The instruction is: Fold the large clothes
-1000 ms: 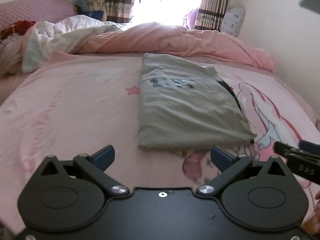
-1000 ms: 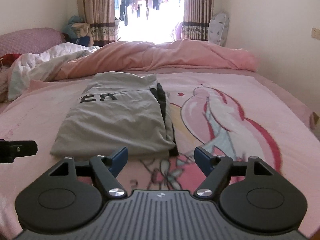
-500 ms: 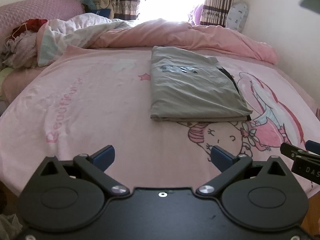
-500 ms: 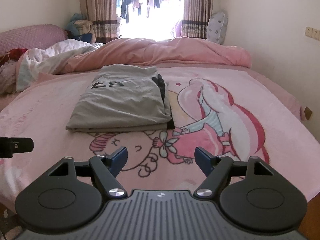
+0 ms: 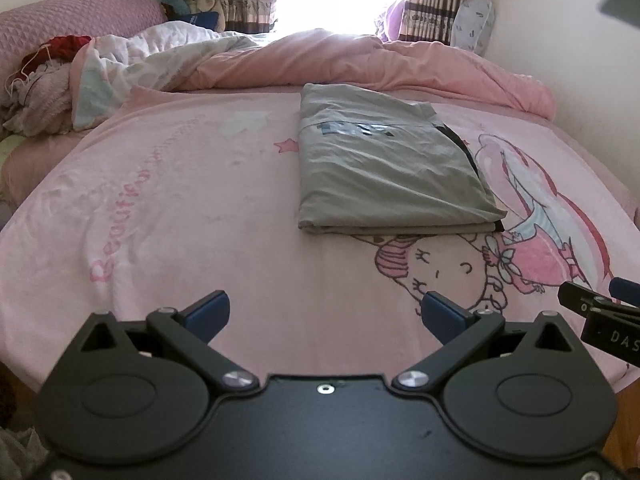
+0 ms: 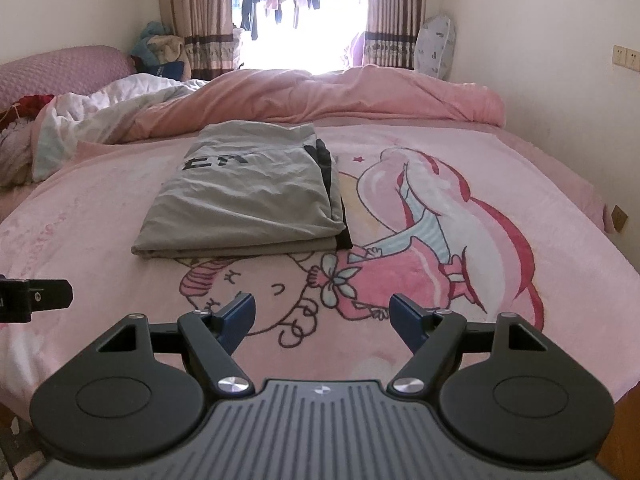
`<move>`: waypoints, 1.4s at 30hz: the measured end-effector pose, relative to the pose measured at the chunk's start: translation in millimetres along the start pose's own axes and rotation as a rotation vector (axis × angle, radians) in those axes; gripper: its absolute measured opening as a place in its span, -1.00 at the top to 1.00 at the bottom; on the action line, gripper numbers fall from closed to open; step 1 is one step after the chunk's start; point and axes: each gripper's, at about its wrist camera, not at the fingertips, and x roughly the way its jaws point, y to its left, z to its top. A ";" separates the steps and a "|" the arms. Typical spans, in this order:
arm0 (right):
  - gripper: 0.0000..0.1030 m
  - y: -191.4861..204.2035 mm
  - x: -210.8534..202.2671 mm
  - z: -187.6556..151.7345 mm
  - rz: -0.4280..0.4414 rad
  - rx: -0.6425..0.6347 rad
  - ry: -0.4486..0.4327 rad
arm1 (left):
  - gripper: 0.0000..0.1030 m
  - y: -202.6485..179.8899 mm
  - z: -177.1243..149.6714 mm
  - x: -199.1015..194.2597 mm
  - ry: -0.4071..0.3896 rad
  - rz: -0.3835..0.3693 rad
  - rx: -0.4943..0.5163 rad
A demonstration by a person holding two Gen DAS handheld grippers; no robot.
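Both grippers have been drawn back from the folded grey garment (image 5: 384,172) since the earlier frames: it was close ahead of the jaws then and now sits mid-frame, with more of the pink cartoon blanket (image 5: 180,248) exposed at the near edge.

Nearest, the left gripper (image 5: 325,312) is seen at the bottom of its own view, jaws spread wide, nothing between them. The right gripper (image 6: 322,316) is likewise wide open and empty; only blanket is seen between its blue pads (image 6: 240,316).

Mid-frame, the garment is laid flat as a neat rectangle, centre-right in the left view and centre-left in the right view. A dark trim shows along its right edge, printed lettering near its far end.

Beyond it, a rumpled pink duvet (image 6: 340,96) lies across the upper frame, with curtains (image 6: 192,20) and a bright window behind.

Judgement: folding of this piece appears finished, and the retreat step is in hand. The next move probably calls for another garment to be fetched or the stack set aside.
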 end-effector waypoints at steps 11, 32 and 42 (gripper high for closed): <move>-0.73 -1.3 3.0 1.0 0.009 0.001 0.016 | -1.00 2.1 0.1 4.9 0.015 0.003 0.000; -0.73 -2.9 6.8 1.1 0.000 0.001 0.023 | -1.00 0.3 0.8 10.7 0.024 0.014 -0.001; -0.73 -3.5 7.9 1.3 0.001 0.005 0.025 | -1.00 -1.5 1.3 12.5 0.027 0.020 0.004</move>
